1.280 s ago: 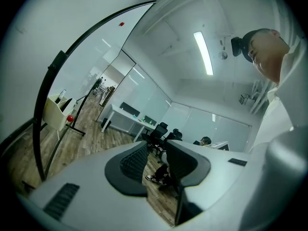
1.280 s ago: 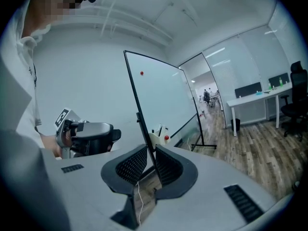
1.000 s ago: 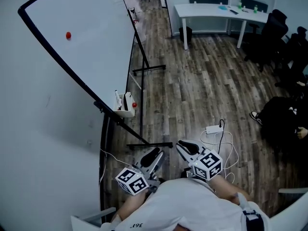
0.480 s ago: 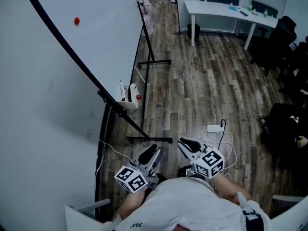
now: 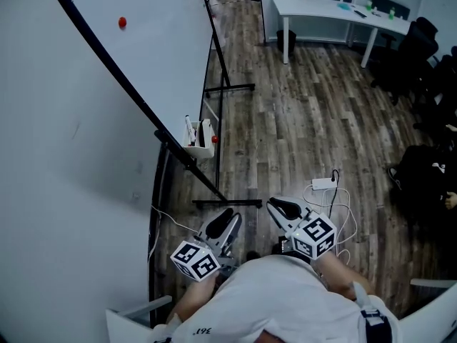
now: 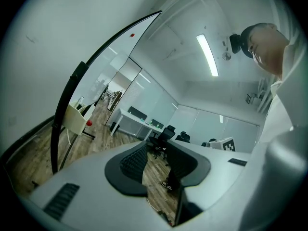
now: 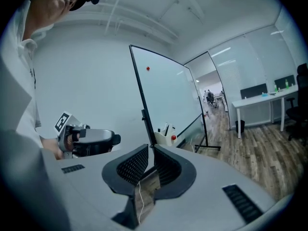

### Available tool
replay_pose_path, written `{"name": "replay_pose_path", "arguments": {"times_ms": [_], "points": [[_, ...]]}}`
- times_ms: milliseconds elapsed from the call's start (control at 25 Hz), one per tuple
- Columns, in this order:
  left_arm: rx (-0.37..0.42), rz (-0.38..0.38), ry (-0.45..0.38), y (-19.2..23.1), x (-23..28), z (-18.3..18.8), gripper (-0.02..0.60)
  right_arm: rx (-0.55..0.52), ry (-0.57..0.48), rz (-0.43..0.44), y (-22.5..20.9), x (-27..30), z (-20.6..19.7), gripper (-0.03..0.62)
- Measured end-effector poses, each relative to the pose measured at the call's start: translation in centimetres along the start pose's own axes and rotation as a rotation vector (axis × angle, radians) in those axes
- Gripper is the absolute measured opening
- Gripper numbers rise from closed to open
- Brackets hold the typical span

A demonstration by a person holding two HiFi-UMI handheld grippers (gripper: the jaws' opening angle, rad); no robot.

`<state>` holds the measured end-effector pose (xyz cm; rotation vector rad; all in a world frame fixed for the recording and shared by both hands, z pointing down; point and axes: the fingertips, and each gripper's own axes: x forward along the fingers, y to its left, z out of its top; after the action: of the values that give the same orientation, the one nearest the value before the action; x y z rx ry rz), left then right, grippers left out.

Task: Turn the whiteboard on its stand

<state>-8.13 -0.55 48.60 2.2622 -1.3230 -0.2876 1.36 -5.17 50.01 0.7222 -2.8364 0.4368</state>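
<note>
The large white, black-framed whiteboard [image 5: 161,41] stands tilted on its black stand [image 5: 228,203], ahead and left of both tools. The left tool [image 5: 227,224] gapes empty. The right tool [image 5: 283,207] is barely parted and empty.

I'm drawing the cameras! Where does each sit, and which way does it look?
Head view: on the person's head, looking steeply down at floor and whiteboard; shows shirt, left tool, right tool.
Left gripper view: on the left tool, looking along its jaws toward office chairs; shirt at right.
Right gripper view: on the right tool, facing the whiteboard; left tool and shirt at left.
Shared: all see the whiteboard's red dot.
</note>
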Motion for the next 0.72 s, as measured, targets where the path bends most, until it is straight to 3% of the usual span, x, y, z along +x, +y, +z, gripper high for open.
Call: {"name": "replay_pose_path", "arguments": {"times_ms": [320,720], "points": [[-0.003,-0.012,0.016,1.5,-0.8,-0.4,0.130,0.010,0.003,-0.024,0.3,0.7,-0.7,0.041],[-0.024,-0.014,-0.014,-0.9,1.2,-1.3,0.130,-0.055,0.015,-0.003,-1.8,-1.2,0.9,0.028]]}}
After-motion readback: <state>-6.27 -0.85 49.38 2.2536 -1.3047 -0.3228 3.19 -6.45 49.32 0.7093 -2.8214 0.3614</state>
